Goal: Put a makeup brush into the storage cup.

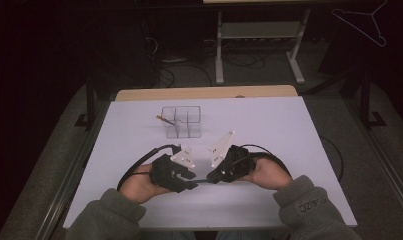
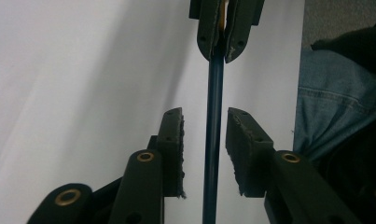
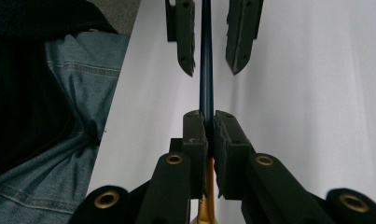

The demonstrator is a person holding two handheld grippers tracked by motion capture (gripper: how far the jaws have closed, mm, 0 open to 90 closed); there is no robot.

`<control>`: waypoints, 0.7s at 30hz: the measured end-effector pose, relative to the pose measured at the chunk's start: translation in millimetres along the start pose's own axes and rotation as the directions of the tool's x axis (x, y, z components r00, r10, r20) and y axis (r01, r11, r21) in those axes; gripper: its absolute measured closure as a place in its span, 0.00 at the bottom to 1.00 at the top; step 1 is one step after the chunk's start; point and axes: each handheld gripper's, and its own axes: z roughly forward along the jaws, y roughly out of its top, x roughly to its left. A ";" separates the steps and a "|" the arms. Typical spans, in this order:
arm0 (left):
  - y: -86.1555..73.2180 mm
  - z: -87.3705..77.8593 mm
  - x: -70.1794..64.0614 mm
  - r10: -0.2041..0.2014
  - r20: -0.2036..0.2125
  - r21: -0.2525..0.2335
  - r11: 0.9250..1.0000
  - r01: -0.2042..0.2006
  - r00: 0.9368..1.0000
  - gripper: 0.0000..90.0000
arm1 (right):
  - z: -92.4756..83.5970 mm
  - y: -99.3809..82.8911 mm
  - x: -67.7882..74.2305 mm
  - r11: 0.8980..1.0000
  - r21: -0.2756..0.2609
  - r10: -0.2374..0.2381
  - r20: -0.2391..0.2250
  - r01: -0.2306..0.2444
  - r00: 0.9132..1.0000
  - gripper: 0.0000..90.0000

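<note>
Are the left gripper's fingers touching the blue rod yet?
Apart. The left gripper view shows white table on both sides of the blue rod, between it and the fingers of the left gripper.

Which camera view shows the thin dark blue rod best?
The left gripper view: the thin dark blue rod runs its full height between open jaws. The right gripper view shows it clamped; the high view gives a sliver.

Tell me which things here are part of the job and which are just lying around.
In the job: thin dark blue rod; right gripper, shut on it; left gripper, jaws open around it.

Lying about: clear plastic divided box; small brown stick; white wire hanger.
</note>
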 end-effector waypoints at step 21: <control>-2.6 6.3 -4.8 0.054 0.057 0.023 0.998 -0.055 0.997 0.94 | 5.1 0.7 7.2 1.000 -0.004 -0.022 -0.009 0.022 1.000 0.92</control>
